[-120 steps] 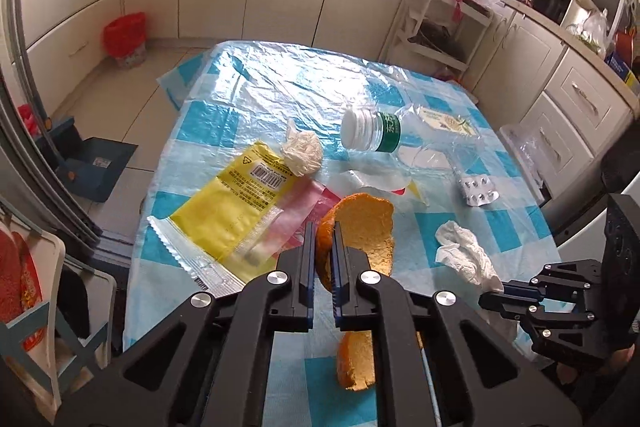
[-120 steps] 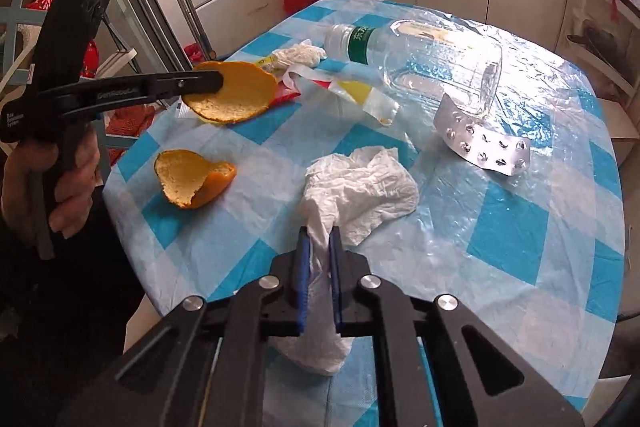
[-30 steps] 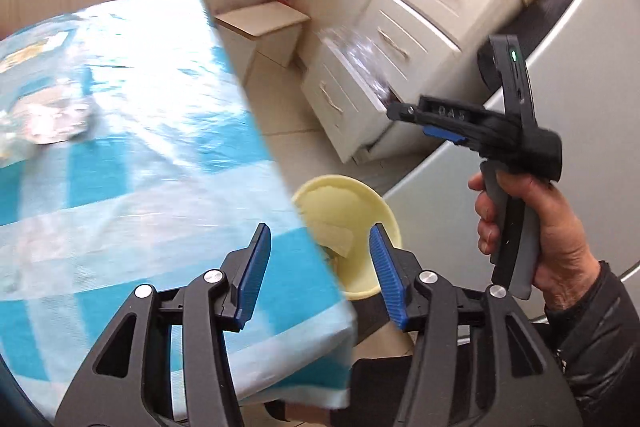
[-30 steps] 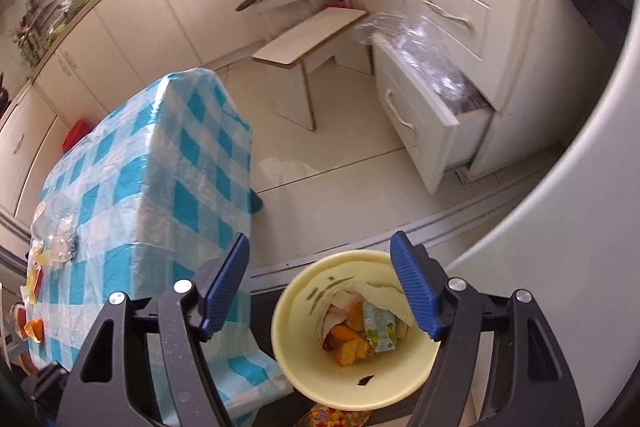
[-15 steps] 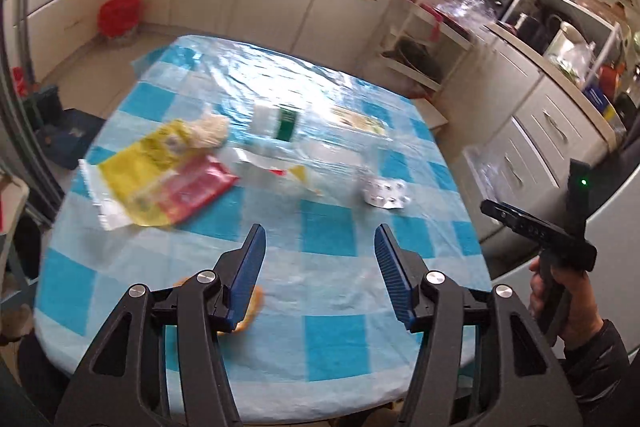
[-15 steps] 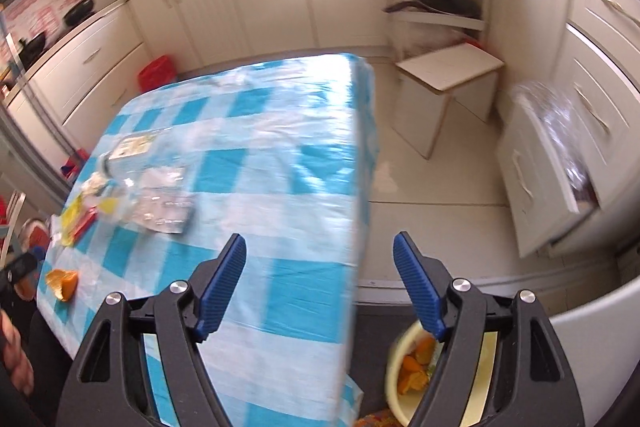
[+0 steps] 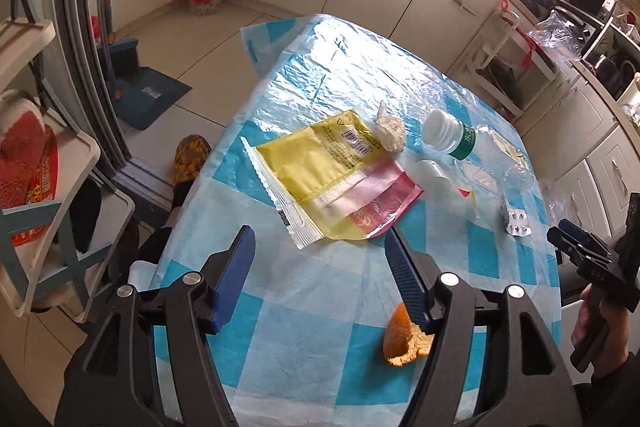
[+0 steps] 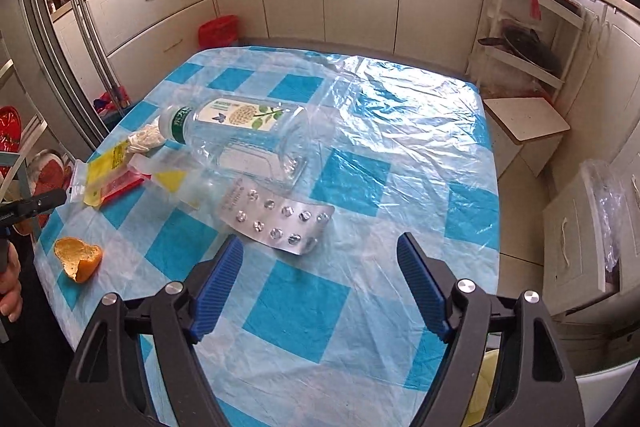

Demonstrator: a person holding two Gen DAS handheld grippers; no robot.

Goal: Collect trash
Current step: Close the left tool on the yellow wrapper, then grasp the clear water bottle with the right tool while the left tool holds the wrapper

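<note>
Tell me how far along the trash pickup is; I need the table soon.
Done: can't judge from these views. In hand: nothing; the left gripper and right gripper are both open and empty, their jaws just widened. Left on the table: orange peel, yellow wrapper, bottle, blister pack, crumpled tissue.

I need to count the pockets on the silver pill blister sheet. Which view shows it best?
The right wrist view: the silver foil pill blister sheet lies close and unobstructed ahead of the open right gripper, its pockets individually visible. In the left wrist view it is small, far off and foreshortened near the table's right edge.
</note>
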